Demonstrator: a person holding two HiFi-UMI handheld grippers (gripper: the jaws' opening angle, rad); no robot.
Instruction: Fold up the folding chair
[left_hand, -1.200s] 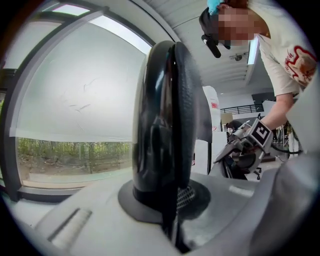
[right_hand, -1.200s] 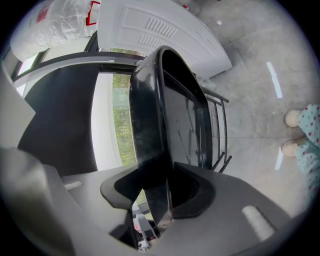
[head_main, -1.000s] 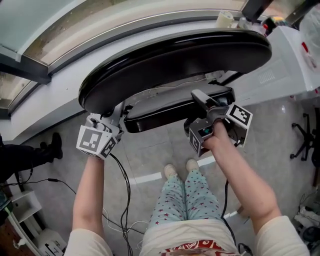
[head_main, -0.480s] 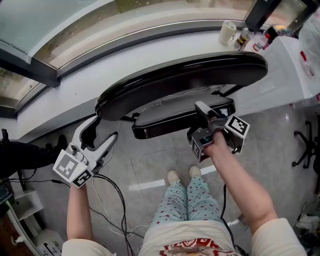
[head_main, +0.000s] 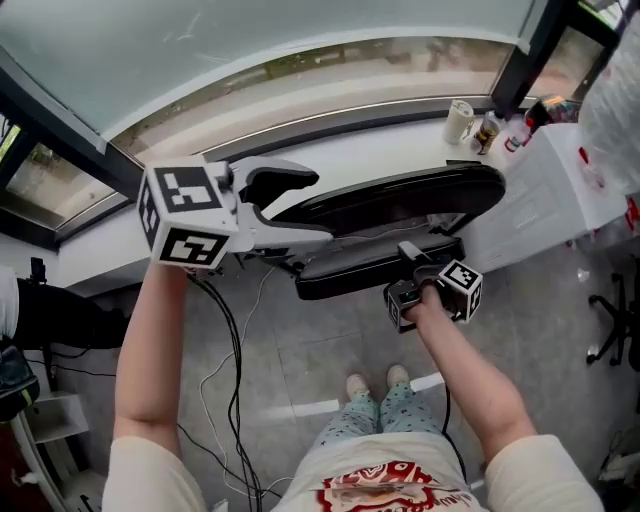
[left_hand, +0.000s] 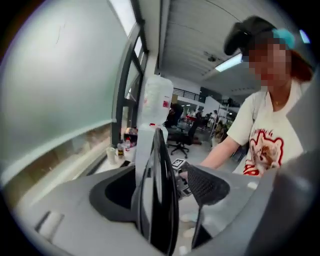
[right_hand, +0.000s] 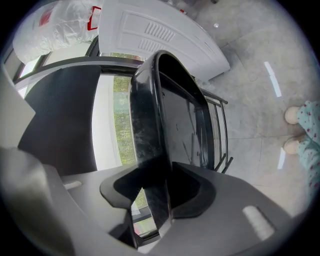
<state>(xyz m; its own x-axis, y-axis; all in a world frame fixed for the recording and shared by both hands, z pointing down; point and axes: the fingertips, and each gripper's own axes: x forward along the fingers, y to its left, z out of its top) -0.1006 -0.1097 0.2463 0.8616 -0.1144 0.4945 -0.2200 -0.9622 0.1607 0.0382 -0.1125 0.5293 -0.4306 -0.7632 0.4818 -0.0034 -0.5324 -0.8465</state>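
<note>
Floor (head_main: 300, 340) lay open on the person's side of the chair (head_main: 450, 192), which stood close under the window ledge (head_main: 330, 140). Left gripper (head_main: 315, 208) fingers stood wide around the backrest (head_main: 390, 205) edge, unclamped. Right gripper (head_main: 412, 256) fingers pinched the seat (head_main: 345, 272) rim.

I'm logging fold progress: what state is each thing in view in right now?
Folding chair: nearly folded, seat and backrest close together.
Seat: clamped at its edge.
Backrest: end between jaws, not clamped.
Left gripper: open.
Right gripper: shut on the seat.
Cup: upright on the ledge.
</note>
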